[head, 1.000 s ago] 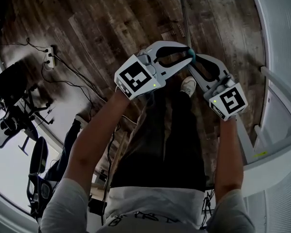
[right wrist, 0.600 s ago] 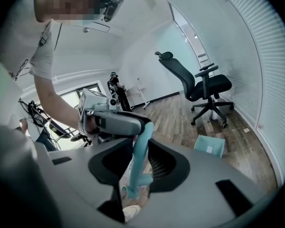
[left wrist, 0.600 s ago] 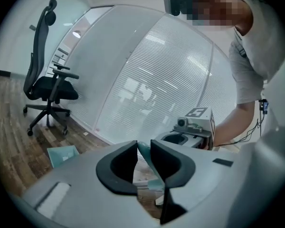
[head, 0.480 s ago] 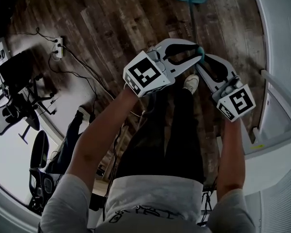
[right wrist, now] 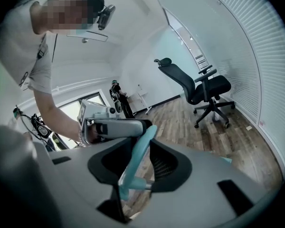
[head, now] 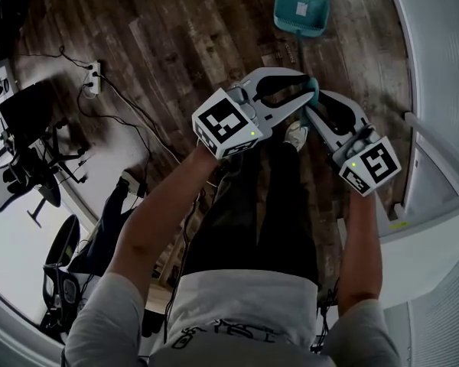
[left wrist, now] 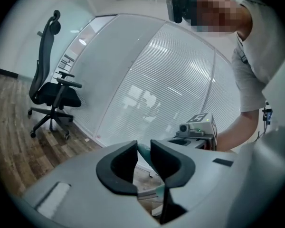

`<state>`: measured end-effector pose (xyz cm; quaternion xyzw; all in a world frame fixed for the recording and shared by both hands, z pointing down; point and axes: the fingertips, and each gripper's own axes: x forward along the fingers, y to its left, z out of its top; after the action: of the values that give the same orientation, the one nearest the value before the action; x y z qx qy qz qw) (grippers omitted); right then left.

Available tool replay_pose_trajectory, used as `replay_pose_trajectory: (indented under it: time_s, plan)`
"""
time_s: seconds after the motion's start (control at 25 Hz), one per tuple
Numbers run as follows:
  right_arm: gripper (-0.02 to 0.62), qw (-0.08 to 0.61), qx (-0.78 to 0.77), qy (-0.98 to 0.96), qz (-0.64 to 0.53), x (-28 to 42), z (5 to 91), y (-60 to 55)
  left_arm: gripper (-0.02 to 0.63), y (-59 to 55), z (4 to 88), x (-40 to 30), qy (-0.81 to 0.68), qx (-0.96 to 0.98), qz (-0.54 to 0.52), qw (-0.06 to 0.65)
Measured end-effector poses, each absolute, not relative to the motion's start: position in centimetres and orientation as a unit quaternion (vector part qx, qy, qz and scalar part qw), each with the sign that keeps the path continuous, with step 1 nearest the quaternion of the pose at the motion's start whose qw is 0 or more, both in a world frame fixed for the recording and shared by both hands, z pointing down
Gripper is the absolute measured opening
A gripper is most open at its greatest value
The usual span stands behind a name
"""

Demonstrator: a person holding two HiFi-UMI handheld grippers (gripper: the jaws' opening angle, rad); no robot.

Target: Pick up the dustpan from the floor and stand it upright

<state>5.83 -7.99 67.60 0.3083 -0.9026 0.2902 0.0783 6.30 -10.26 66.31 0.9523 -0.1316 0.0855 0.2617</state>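
Tongs on my left (left wrist: 143, 146) are clenched on the teal handle (left wrist: 145, 154) of the dustpan. Keep that pinch firm, since it alone carries the load. Right tongs (right wrist: 141, 144) have just been opening. The handle stands between their jaws, close against one pad with a gap at the ribbed pad opposite, so treat that side as released and use it only as a loose guide. Both tongs meet at the handle's top end, in front of my legs. From there the thin shaft (head: 300, 48) runs down to the teal pan (head: 301, 10), low over the wooden floor (head: 176, 44) and ahead of my shoe (head: 296, 134). Whether the pan touches the boards I cannot tell. Procedure, in my judgement: hold the shaft plumb over the pan, seat the pan flat, confirm it balances, then unclench the left.
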Motion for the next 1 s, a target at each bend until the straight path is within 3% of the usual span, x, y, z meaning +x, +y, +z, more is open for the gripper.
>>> replay_pose_trajectory:
  time_s: [1.0]
  plan:
    - [0.109, 0.049, 0.325, -0.890, 0.317, 7.9, 65.9, -10.6, 0.061, -13.0, 64.3, 8.0, -0.165, 0.957, 0.092, 0.222]
